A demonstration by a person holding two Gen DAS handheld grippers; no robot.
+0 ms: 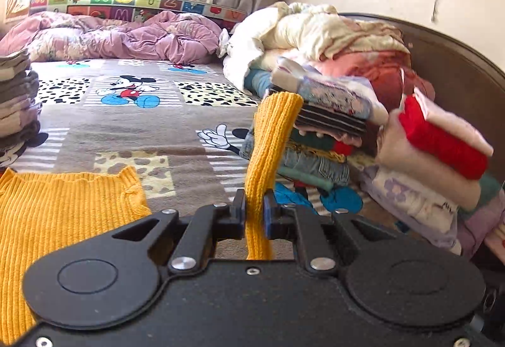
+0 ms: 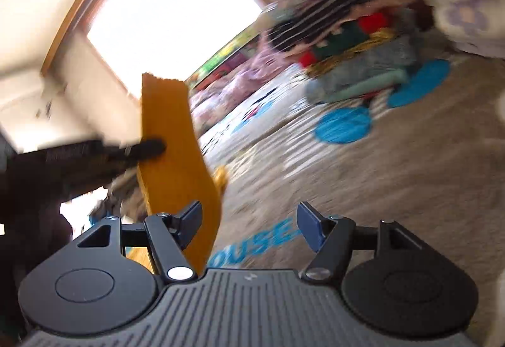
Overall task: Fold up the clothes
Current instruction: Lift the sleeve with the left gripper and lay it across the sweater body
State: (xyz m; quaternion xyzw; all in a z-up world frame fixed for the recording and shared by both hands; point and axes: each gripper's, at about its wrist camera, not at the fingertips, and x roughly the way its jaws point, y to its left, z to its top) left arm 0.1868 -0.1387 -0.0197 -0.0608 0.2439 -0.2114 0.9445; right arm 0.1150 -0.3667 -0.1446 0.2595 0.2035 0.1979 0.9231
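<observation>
While my left gripper [image 1: 255, 209] clamps the yellow sweater [image 1: 63, 214] sleeve at 12 o'clock to fold it inward, my right gripper [image 2: 249, 225] gapes empty, ready.

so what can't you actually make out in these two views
- Left wrist view: the yellow sweater runs off the frame's left edge and under the left gripper body.
- Right wrist view: motion blur smears the clothes pile.
- Right wrist view: the sleeve hides behind the right gripper body.
</observation>
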